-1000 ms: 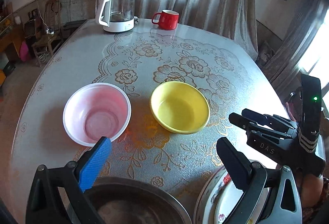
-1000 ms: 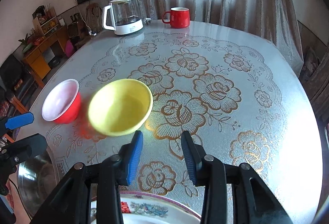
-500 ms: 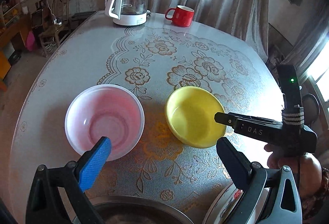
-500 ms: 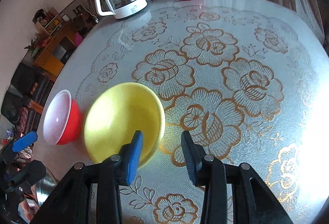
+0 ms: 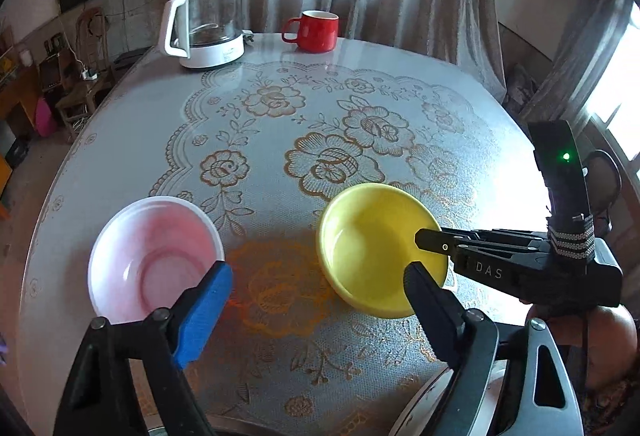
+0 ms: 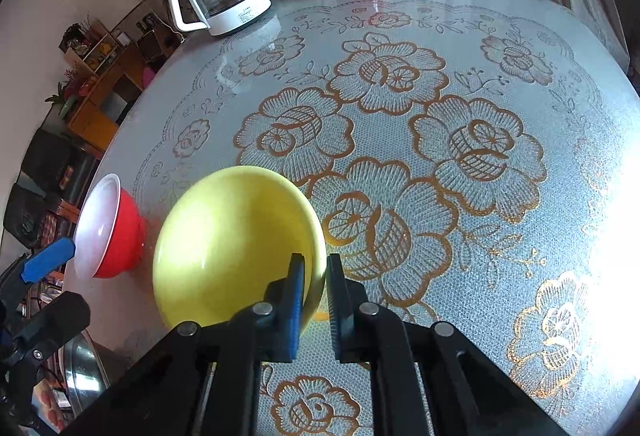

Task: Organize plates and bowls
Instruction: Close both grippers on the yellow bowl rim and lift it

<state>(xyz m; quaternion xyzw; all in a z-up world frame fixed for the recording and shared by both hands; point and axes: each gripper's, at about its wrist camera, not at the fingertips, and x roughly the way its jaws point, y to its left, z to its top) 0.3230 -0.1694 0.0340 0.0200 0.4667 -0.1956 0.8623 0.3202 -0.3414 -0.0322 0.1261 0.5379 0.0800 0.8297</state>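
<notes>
My right gripper (image 6: 314, 290) has its fingers astride the near rim of the yellow bowl (image 6: 228, 240), one inside and one outside, nearly closed on the wall; I judge the pinch is just seating. To do this well I should squeeze firmly before lifting, since a smooth rim may slip or tip. My left gripper (image 5: 316, 300) hangs spread wide, grasping nothing, just short of the pink bowl (image 5: 154, 256). The yellow bowl sits on the table (image 5: 280, 116) just beside the pink one, likely its nesting target. Farther back stand a kettle (image 5: 204, 24) and a red mug (image 5: 316, 32).
</notes>
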